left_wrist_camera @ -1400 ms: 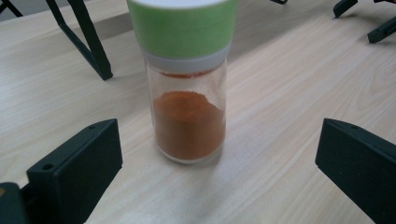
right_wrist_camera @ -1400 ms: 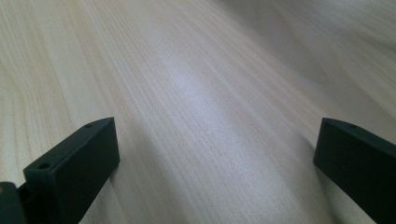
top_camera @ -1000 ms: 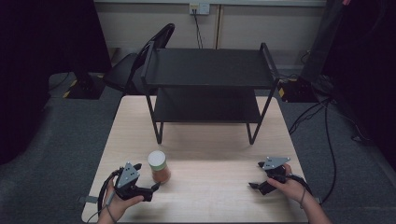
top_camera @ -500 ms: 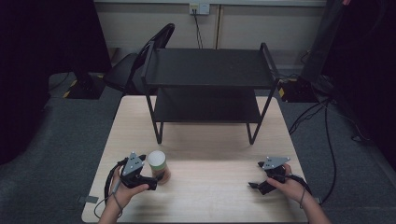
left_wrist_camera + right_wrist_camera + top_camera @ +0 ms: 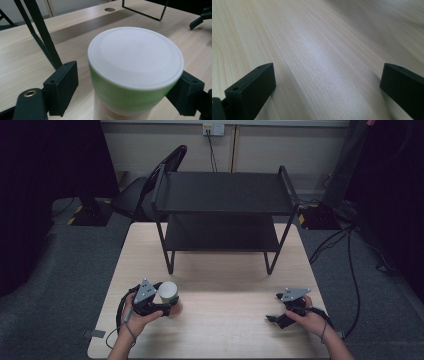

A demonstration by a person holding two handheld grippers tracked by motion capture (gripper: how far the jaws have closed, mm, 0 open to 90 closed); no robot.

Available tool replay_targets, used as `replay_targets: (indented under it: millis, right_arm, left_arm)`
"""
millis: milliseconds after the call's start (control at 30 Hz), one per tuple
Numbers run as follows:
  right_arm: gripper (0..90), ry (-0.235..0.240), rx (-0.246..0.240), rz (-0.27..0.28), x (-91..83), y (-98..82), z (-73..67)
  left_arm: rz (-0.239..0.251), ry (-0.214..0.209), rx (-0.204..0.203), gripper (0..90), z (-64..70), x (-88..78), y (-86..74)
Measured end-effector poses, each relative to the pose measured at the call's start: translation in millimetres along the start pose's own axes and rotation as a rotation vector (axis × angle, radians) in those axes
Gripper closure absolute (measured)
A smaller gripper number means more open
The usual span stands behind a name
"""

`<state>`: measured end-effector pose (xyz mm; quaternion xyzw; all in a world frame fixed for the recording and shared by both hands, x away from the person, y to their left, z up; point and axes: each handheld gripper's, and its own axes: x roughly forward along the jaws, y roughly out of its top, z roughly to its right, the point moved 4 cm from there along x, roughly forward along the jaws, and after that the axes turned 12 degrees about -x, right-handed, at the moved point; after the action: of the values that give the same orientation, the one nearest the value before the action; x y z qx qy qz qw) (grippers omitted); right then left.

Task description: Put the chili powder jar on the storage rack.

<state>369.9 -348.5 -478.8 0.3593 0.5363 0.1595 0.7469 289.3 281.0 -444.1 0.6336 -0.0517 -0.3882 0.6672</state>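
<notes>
A black two-tier shelf [image 5: 222,215] is standing across the upper centre of the high view, blocking the far half of the desk [image 5: 225,330]; its legs are leaving open passage underneath. A wide bare stretch is lying across the lower centre, between the cup [image 5: 169,294] at lower left and the right tongs [image 5: 272,319] at lower right. The cup is sitting between the left tongs' [image 5: 125,87] jaws, a gap showing beside one.
</notes>
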Motion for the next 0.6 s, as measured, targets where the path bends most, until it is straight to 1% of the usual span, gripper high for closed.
replay_targets:
  millis: [33,100,133,200,233,400,600]
  right_arm:
    - [0.0,0.0,0.0,0.0,0.0,0.0,0.0]
    - [0.0,0.0,0.0,-0.001,0.0,0.2,0.0]
    - [0.0,0.0,0.0,-0.001,0.0,0.3,0.1]
    - [0.0,0.0,0.0,-0.001,0.0,0.2,0.0]
    - [0.0,0.0,0.0,0.0,0.0,0.1,0.0]
    - [0.0,0.0,0.0,0.0,0.0,0.0,0.0]
    - [0.0,0.0,0.0,0.0,0.0,0.0,0.0]
  left_arm:
    - [0.005,0.006,-0.004,20.8,1.5,-0.5,-0.6]
    - [0.009,-0.005,-0.001,24.8,1.7,-0.8,-1.2]
    - [0.008,-0.004,0.008,26.5,2.1,-1.1,-0.9]
    - [0.008,-0.015,0.016,31.8,1.9,-1.4,-0.6]
    - [0.007,-0.014,0.018,33.1,2.6,-1.1,-0.4]
    - [0.007,-0.012,0.02,33.4,3.4,-1.4,-0.4]
    - [0.012,-0.011,0.014,33.6,3.0,-1.4,-1.2]
